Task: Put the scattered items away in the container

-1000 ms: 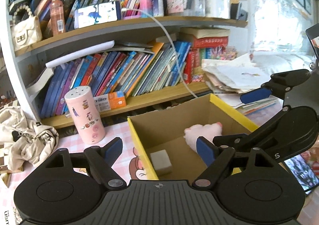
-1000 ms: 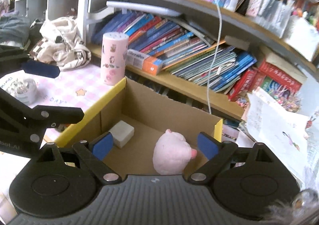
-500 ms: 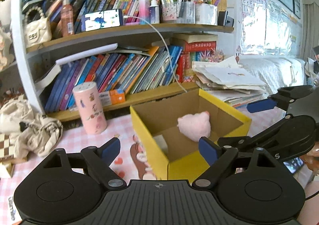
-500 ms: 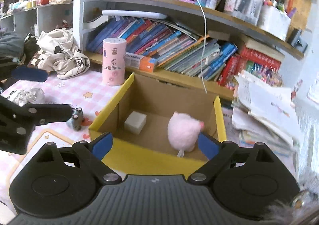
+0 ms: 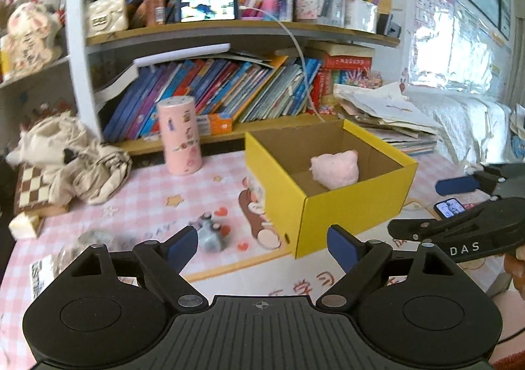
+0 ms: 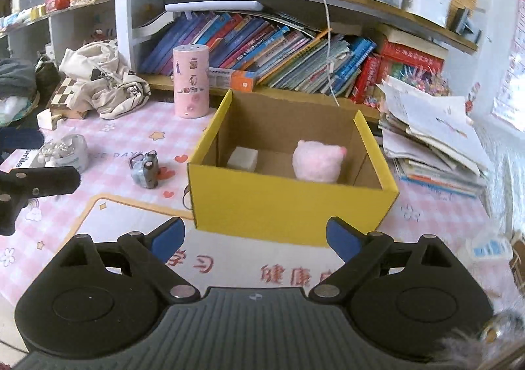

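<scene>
- The white block point(image 6: 242, 157) shows only in the right wrist view, its lower part cut off by the near wall of the yellow box point(image 6: 288, 206); in the left wrist view the box wall hides it altogether.
- The small grey toy point(image 5: 210, 235) is blurred in the left wrist view, and what kind of toy it is cannot be made out; the right wrist view shows it more sharply, lying on the tabletop point(image 6: 131, 206).
- A clear lumpy item point(image 6: 64, 150) near the left edge of the tabletop is too indistinct to name; a white label beside it is cut off by the frame.
- The left gripper point(image 5: 262, 245) stands wide with nothing between its fingers. The grey toy lies just ahead of its left fingertip, and the box corner lies ahead and to the right.
- The right gripper point(image 6: 256, 238) is also spread wide and holds nothing. The near wall of the box sits straight ahead of it, close beyond the fingertips, apart from them.
- In the left wrist view the right gripper reaches in from the right edge, only partly seen.
- The box stands open on the pink checked tabletop and holds a pink plush toy point(image 6: 316, 161) on the right and the white block on the left.
- A pink cylinder point(image 6: 191, 79) stands upright beyond the box, near the bookshelf point(image 6: 295, 2).
</scene>
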`<state>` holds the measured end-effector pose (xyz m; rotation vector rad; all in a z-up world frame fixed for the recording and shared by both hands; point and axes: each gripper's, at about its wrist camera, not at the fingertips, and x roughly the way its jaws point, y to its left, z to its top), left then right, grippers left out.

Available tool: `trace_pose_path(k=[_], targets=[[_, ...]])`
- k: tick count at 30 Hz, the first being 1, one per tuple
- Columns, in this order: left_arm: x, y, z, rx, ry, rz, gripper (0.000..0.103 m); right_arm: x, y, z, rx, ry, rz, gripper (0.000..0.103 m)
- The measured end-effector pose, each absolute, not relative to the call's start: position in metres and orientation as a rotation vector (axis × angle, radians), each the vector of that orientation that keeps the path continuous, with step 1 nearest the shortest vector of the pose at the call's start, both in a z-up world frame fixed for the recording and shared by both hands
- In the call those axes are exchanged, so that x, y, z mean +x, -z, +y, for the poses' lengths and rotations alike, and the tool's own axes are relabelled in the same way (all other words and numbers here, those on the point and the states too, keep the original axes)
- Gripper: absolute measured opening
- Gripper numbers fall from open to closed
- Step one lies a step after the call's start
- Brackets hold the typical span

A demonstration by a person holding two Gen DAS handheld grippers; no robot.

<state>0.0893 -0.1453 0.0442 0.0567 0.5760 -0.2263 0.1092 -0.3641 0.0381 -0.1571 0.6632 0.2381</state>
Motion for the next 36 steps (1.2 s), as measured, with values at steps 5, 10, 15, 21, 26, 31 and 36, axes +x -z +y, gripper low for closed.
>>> trace_pose_path(k=[5,10,15,21,26,31,36], targets=[[0.070,-0.037,-0.124,0.004,0.177,0.590,0.088,0.087,-0.032,-0.355,-0.119,-0.195,0.648,0.094],[0.057,-0.033,-0.104,-0.017,0.132,0.609,0.088,0.068,-0.024,-0.343,-0.074,-0.169,0.650,0.095],[0.044,-0.028,-0.093,-0.023,0.118,0.618,0.088,0.055,-0.021,-0.326,-0.064,-0.154,0.638,0.096],[0.031,-0.023,-0.082,-0.014,0.109,0.633,0.089,0.038,-0.018,-0.301,-0.088,-0.166,0.631,0.098],[0.020,-0.020,-0.071,-0.023,0.105,0.634,0.089,0.028,-0.016,-0.283,-0.118,-0.188,0.644,0.099],[0.011,-0.020,-0.057,-0.032,0.097,0.633,0.089,0.021,-0.015,-0.268,-0.127,-0.200,0.652,0.099],[0.004,-0.018,-0.043,-0.041,0.081,0.643,0.089,0.017,-0.013,-0.249,-0.144,-0.225,0.660,0.099]])
